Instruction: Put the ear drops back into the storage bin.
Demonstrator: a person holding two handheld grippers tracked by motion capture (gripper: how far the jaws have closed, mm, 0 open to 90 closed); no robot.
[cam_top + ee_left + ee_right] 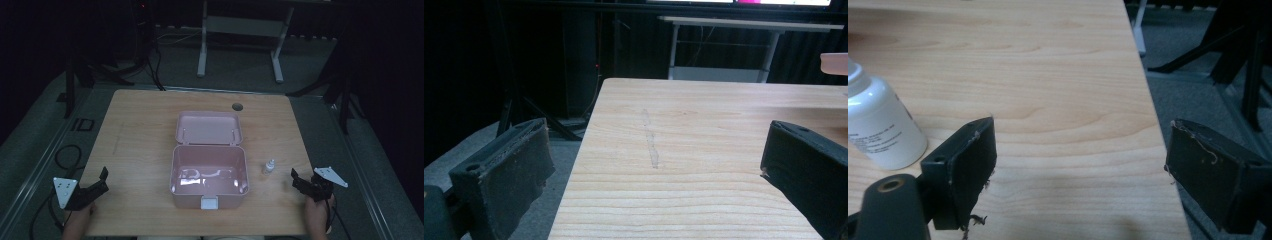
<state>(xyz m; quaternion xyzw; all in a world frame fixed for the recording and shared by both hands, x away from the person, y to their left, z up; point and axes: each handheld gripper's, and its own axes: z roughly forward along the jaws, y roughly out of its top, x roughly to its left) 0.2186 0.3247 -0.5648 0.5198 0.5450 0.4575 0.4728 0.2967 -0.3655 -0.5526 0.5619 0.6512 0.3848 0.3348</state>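
A pink box (209, 176) stands with lid up on the table (140, 140); a bottle (269, 166) just beside; left gripper (98, 186) and right gripper (302, 181) both spread wide, holding nothing.

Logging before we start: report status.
Left gripper and right gripper open, empty. Pink box open at centre; small white bottle upright beside it. Nothing between.

White bottle (880, 122) cut by left edge, label print unreadable.
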